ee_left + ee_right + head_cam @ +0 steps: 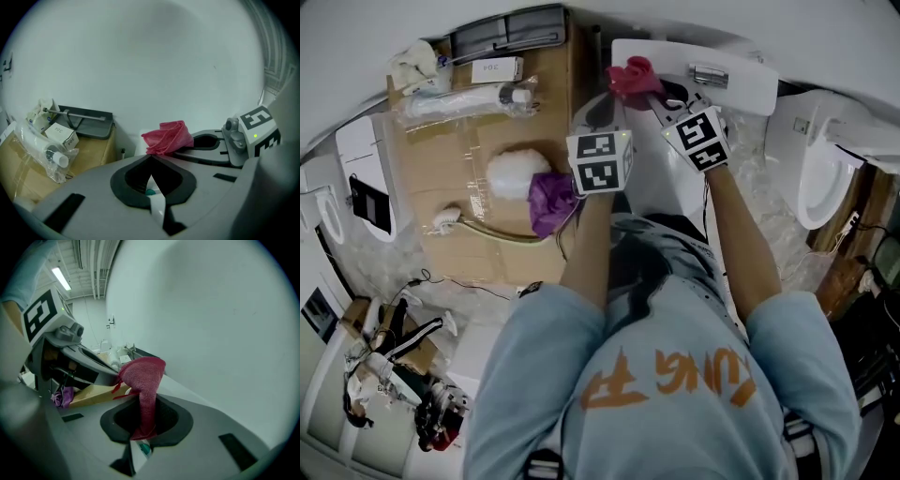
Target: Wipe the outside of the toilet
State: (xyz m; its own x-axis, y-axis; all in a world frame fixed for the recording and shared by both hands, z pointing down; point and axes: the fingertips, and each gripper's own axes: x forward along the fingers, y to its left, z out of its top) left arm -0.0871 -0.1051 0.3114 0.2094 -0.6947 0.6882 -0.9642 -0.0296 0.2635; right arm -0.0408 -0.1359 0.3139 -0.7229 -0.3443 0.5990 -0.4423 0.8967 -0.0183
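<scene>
Pinching the red cloth (143, 371) in my closed right tool (142, 398) above the toilet (750, 89), I present a loose fold for wiping, while my left tool (151, 158), shut and empty, points at the cloth.

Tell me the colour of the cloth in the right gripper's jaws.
The cloth is pinkish red, plain knit; clearest in the right gripper view.

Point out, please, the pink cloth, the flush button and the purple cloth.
pink cloth (630, 75): head view, on its bunched middle.
flush button (709, 75): head view, on its chrome top.
purple cloth (548, 202): head view, on its crumpled middle.
</scene>
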